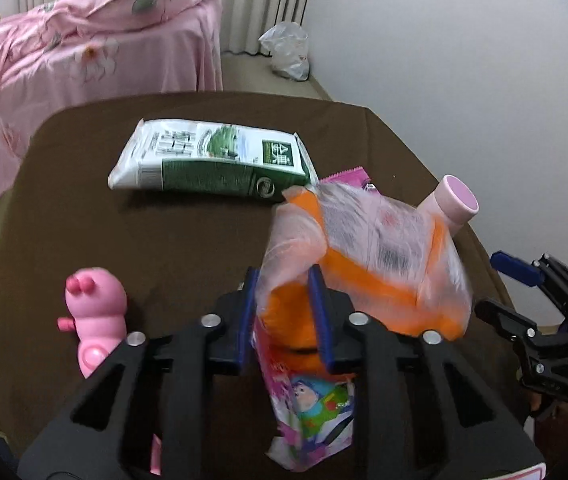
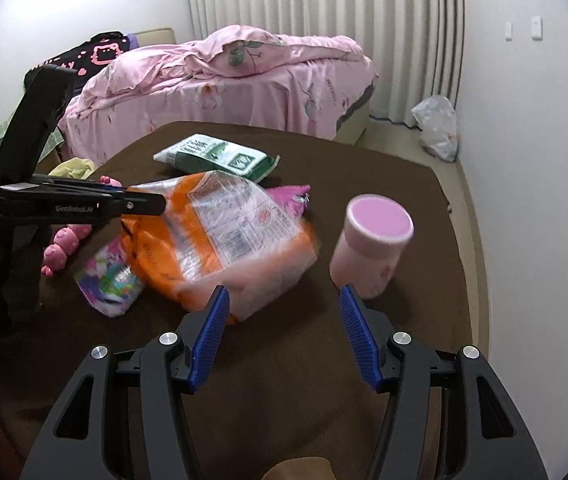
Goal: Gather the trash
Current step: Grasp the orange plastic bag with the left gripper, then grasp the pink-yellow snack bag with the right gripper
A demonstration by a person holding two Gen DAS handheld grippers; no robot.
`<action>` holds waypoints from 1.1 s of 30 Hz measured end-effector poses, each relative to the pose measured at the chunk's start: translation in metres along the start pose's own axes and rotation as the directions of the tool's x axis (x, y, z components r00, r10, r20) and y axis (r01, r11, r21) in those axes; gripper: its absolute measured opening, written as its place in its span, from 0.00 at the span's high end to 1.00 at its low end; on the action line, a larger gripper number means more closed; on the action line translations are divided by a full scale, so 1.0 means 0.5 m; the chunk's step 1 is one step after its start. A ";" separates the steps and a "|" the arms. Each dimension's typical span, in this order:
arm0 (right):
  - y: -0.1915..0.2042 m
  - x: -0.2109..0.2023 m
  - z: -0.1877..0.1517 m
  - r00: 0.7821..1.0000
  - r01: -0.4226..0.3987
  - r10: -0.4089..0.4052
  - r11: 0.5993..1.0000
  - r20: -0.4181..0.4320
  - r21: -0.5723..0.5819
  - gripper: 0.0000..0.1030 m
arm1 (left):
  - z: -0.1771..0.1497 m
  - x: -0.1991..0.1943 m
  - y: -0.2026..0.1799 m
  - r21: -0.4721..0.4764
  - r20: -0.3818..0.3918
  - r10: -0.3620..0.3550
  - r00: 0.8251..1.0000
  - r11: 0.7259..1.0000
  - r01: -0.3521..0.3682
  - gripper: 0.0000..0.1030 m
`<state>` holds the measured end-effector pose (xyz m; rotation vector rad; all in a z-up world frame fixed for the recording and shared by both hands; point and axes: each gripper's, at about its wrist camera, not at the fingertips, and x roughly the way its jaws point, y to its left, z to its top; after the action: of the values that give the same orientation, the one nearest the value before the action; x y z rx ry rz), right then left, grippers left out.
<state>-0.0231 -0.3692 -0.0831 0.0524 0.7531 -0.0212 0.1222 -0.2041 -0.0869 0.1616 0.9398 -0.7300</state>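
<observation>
My left hand-held gripper (image 1: 283, 312) pinches the orange bag (image 1: 367, 256) by one corner above the counter (image 1: 124, 240), ready to carry off; my right hand-held gripper (image 2: 282, 336) gapes empty nearby.

On the tabletop (image 2: 323, 360) a snack bag (image 2: 224, 236) is found in the middle, with a cup (image 2: 371, 244) to its right and a toy (image 2: 64, 244) to its left. A wrapper (image 2: 108, 280) is partly covered by the bag. A flat packet (image 2: 220, 156) is placed behind them, and a bed (image 2: 224, 80) beyond the tabletop.
</observation>
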 end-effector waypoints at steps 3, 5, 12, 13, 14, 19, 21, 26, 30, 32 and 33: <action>-0.014 0.002 -0.012 1.000 -0.014 0.014 0.999 -0.006 0.039 0.47 | -0.009 -0.025 0.003 0.001 0.030 0.025 0.999 1.000 -0.025 0.85; -0.022 0.005 -0.019 1.000 -0.021 0.021 0.998 -0.007 0.065 0.47 | -0.014 -0.044 0.012 -0.019 0.045 0.029 0.999 0.999 -0.028 0.85; 0.020 0.021 -0.001 0.997 -0.071 0.072 0.996 -0.015 0.062 0.47 | -0.050 -0.149 0.103 -0.168 0.134 0.078 0.988 0.984 -0.055 0.86; 0.034 0.025 0.004 0.996 -0.089 0.091 0.994 -0.020 0.055 0.47 | -0.054 -0.158 0.112 -0.177 0.136 0.087 0.987 0.982 -0.062 0.86; 0.045 0.028 0.008 0.994 -0.106 0.107 0.993 -0.024 0.048 0.47 | -0.059 -0.168 0.124 -0.185 0.138 0.092 0.986 0.981 -0.066 0.86; 0.130 0.040 0.018 0.980 -0.194 0.193 0.981 -0.051 -0.017 0.47 | -0.088 -0.218 0.183 -0.250 0.164 0.141 0.976 0.963 -0.097 0.86; 0.179 0.053 0.017 0.971 -0.229 0.223 0.971 -0.089 -0.063 0.47 | -0.093 -0.231 0.200 -0.273 0.177 0.159 0.971 0.956 -0.107 0.86; 0.273 0.072 0.006 0.977 -0.194 0.169 0.958 -0.129 -0.210 0.47 | -0.099 -0.244 0.222 -0.293 0.188 0.198 0.962 0.946 -0.138 0.85; 0.267 0.084 -0.002 0.993 -0.040 0.006 0.953 -0.114 -0.299 0.47 | -0.107 -0.247 0.221 -0.272 0.187 0.178 0.966 0.954 -0.123 0.81; 0.233 0.085 -0.007 0.992 0.008 -0.043 0.960 -0.122 -0.279 0.47 | -0.112 -0.244 0.214 -0.251 0.183 0.151 0.971 0.962 -0.102 0.74; 0.216 0.085 -0.011 0.989 0.032 -0.069 0.964 -0.130 -0.264 0.47 | -0.114 -0.241 0.211 -0.246 0.181 0.132 0.975 0.966 -0.085 0.72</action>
<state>0.0081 -0.2609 -0.1117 -0.2192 0.8908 0.0335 0.1055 -0.0401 -0.0457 -0.0686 0.8148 -0.5165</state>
